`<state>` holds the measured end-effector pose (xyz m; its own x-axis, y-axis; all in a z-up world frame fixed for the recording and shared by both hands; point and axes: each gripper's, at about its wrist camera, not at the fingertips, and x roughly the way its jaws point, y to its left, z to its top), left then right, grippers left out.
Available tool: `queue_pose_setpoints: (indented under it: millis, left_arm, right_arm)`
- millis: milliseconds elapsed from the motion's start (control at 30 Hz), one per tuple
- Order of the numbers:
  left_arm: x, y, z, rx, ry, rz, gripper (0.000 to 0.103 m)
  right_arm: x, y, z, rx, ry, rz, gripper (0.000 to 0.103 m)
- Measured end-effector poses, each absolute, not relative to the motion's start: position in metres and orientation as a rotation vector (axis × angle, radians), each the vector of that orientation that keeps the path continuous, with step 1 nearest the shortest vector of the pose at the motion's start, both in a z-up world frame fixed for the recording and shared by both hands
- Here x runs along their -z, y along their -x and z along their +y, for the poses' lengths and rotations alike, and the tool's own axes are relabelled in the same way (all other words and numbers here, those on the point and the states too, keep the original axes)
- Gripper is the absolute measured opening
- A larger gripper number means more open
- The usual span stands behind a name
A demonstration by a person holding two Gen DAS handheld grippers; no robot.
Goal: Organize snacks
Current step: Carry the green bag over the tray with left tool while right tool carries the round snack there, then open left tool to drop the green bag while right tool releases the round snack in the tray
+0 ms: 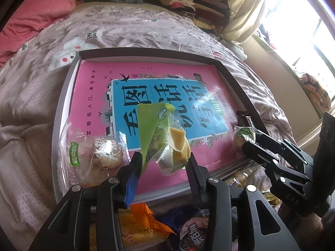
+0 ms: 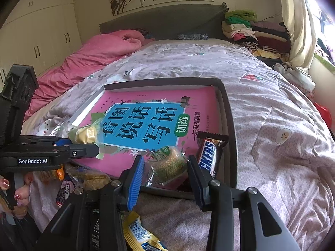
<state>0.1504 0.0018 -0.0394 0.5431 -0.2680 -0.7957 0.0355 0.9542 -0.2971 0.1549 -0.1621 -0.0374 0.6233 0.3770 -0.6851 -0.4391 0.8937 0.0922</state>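
Left gripper [image 1: 164, 163] clasps a green-wrapped yellow cake [image 1: 167, 138] over the pink book [image 1: 146, 79] lining the tray [image 1: 65, 96]; right gripper [image 2: 165, 167] straddles a round biscuit packet [image 2: 167, 165], grip unclear. Both should lower fully before releasing, beside the Snickers bar [image 2: 209, 156].

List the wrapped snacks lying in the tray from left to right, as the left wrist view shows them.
Clear-wrapped round cake → green-wrapped yellow cake between the left claw fingers → small green-labelled round cake → dark chocolate bar.
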Motion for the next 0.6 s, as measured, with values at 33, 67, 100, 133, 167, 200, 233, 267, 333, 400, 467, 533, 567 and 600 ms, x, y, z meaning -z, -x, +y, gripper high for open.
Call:
queue_pose_setpoints:
  millis: [33,67,100,133,167,200,233,267,333,400,467,533,567,600]
  left_arm:
    - [0.04,-0.15,0.002,0.18,0.261,0.984,0.046]
    - [0.04,-0.151,0.003,0.177,0.262,0.985,0.049]
    - [0.04,-0.15,0.003,0.175,0.263,0.985,0.05]
    - [0.04,-0.151,0.004,0.173,0.264,0.985,0.05]
    - [0.04,-0.151,0.004,0.171,0.267,0.983,0.05]
    - [0.039,-0.15,0.004,0.171,0.268,0.982,0.051]
    - [0.039,-0.15,0.005,0.168,0.268,0.978,0.051]
    - [0.038,-0.15,0.005,0.169,0.27,0.975,0.052]
    - [0.035,-0.149,0.006,0.171,0.273,0.971,0.052]
    - [0.034,-0.149,0.006,0.169,0.269,0.969,0.053]
    - [0.033,-0.148,0.006,0.167,0.271,0.967,0.055]
    - [0.031,-0.149,0.007,0.169,0.274,0.963,0.055]
    - [0.03,-0.148,0.008,0.169,0.275,0.959,0.056]
    - [0.028,-0.148,0.008,0.168,0.274,0.955,0.057]
  right_arm:
    - [0.037,-0.154,-0.163,-0.468,0.088,0.764,0.043]
    - [0.037,-0.154,-0.164,-0.464,0.089,0.763,0.043]
    - [0.037,-0.153,-0.164,-0.463,0.087,0.764,0.043]
    - [0.036,-0.154,-0.165,-0.462,0.084,0.764,0.043]
    - [0.036,-0.153,-0.166,-0.459,0.081,0.763,0.043]
    - [0.036,-0.153,-0.167,-0.456,0.079,0.763,0.043]
    - [0.035,-0.153,-0.168,-0.455,0.077,0.763,0.043]
    - [0.035,-0.153,-0.169,-0.454,0.073,0.761,0.043]
    - [0.033,-0.153,-0.17,-0.451,0.066,0.759,0.043]
    - [0.032,-0.152,-0.172,-0.448,0.062,0.755,0.044]
    - [0.031,-0.152,-0.173,-0.446,0.058,0.754,0.046]
    - [0.03,-0.152,-0.175,-0.443,0.054,0.749,0.047]
    - [0.029,-0.152,-0.175,-0.444,0.051,0.747,0.047]
    - [0.029,-0.152,-0.175,-0.444,0.05,0.746,0.047]
